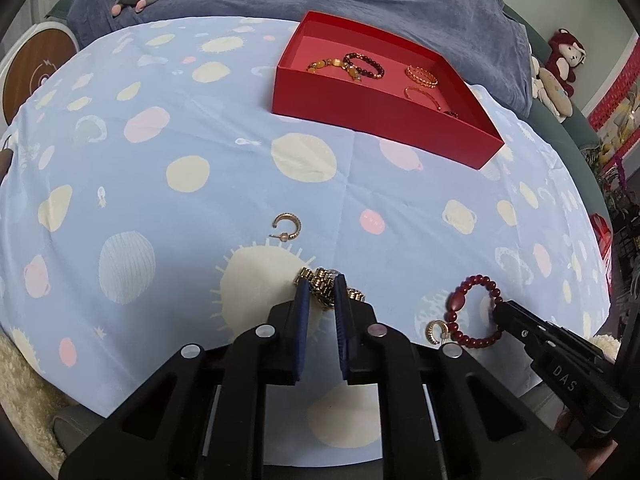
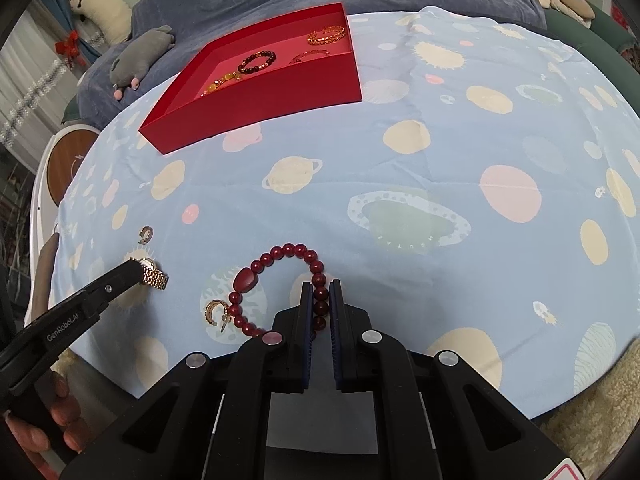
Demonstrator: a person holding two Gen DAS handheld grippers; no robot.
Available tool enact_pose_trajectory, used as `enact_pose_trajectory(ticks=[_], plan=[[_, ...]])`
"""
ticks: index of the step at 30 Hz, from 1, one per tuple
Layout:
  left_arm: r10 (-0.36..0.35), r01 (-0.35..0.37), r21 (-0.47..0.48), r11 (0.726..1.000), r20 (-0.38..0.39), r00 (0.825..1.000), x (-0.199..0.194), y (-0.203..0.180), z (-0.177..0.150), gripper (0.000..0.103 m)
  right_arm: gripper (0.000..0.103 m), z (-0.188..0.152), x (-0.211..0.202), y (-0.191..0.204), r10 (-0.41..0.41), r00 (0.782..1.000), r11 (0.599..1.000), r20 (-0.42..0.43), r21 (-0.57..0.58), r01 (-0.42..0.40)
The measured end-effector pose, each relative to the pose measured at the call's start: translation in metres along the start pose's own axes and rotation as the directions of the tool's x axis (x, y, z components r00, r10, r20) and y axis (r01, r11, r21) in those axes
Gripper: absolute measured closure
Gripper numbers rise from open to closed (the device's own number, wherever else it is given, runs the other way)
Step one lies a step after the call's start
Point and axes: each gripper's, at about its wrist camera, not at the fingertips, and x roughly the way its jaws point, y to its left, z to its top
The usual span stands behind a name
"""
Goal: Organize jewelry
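Both claws clamped on jewelry — bound for the red box [image 1: 372, 120].
Left claw [image 1: 321, 290] pinching gold watch [image 1: 324, 286], right claw [image 2: 320, 300] pinching red bead bracelet [image 2: 280, 280] — ready for lifting.

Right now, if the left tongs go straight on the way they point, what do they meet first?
The gold watch already sits between the left tongs; just beyond is probably only the blue cloth, though depth is unclear.

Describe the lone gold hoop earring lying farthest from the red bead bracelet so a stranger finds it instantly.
Start at the red box on the planet-print sheet, then come toward the camera. The gold hoop earring lies alone on plain blue cloth, beyond the gold watch. Its twin touches the red bead bracelet; this one touches nothing.
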Motion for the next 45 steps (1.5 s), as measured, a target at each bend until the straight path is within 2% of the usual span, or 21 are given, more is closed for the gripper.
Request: enact_pose_trajectory(ticks=[1,3,4,5,9,12,14,16,18,21,24,33,37,41,45], plan=[[-0.003,0.003,-0.01,1.0,-0.003,1.0,0.0,0.0,-0.001,0.088,0.095,-0.001,-0.001,-0.001,0.0,1.0,1.0,0.001,0.001,0.0],[0.005,-0.005,-0.027,1.0,-0.002,1.0,-0.001,-0.001,-0.004,0.074,0.095,-0.002,-0.001,-0.001,-0.001,1.0,1.0,0.002,0.003,0.001],[0.016,-0.016,-0.038,0.999,0.001,1.0,-0.001,-0.002,-0.004,0.058,0.095,-0.003,-0.001,-0.002,-0.002,1.0,1.0,0.002,0.004,0.002],[0.029,-0.028,-0.05,0.998,0.001,1.0,-0.001,-0.003,-0.005,0.049,0.095,-0.004,-0.001,-0.003,-0.002,1.0,1.0,0.001,0.006,0.002],[0.048,-0.049,-0.063,0.997,-0.015,0.999,0.007,-0.01,-0.003,0.048,0.095,-0.003,-0.003,-0.004,0.001,1.0,1.0,0.006,0.007,-0.001],[0.085,-0.085,-0.015,0.996,-0.005,0.996,0.011,-0.015,-0.006,0.05,0.095,-0.003,-0.003,-0.004,0.003,1.0,1.0,0.008,0.004,-0.003],[0.102,-0.102,0.017,0.995,0.011,0.995,0.011,-0.015,-0.008,0.066,0.095,-0.003,-0.002,-0.004,0.003,1.0,1.0,0.007,0.003,-0.003],[0.084,-0.084,0.021,0.996,0.011,0.996,0.009,-0.008,-0.007,0.076,0.095,-0.004,-0.002,-0.005,0.007,1.0,1.0,0.006,0.003,-0.007],[0.063,-0.063,0.001,0.998,0.006,0.998,0.007,0.0,-0.006,0.08,0.095,-0.003,-0.002,-0.005,0.008,1.0,1.0,0.005,0.003,-0.008],[0.08,-0.08,-0.038,0.996,0.016,0.997,0.003,0.012,-0.004,0.082,0.095,-0.003,-0.002,-0.005,0.009,1.0,1.0,0.004,0.002,-0.009],[0.06,-0.059,-0.088,0.994,0.011,0.998,0.001,0.022,-0.005,0.082,0.095,-0.004,-0.002,-0.004,0.012,1.0,1.0,0.006,0.003,-0.012],[0.028,-0.027,-0.091,0.995,0.011,1.0,-0.002,0.019,-0.006,0.086,0.095,-0.004,-0.002,-0.002,0.017,1.0,1.0,0.012,0.001,-0.017],[0.033,-0.032,-0.12,0.992,0.0,0.999,0.002,0.02,-0.003,0.082,0.095,-0.003,-0.001,-0.003,0.017,1.0,1.0,0.008,0.003,-0.017],[0.047,-0.046,-0.134,0.99,0.005,0.999,0.005,0.017,0.0,0.074,0.095,-0.003,-0.001,-0.003,0.018,1.0,1.0,0.007,0.004,-0.018],[0.076,-0.073,-0.127,0.989,0.017,0.997,0.01,0.011,0.006,0.072,0.095,-0.003,-0.001,-0.002,0.018,1.0,1.0,0.005,0.003,-0.018]])
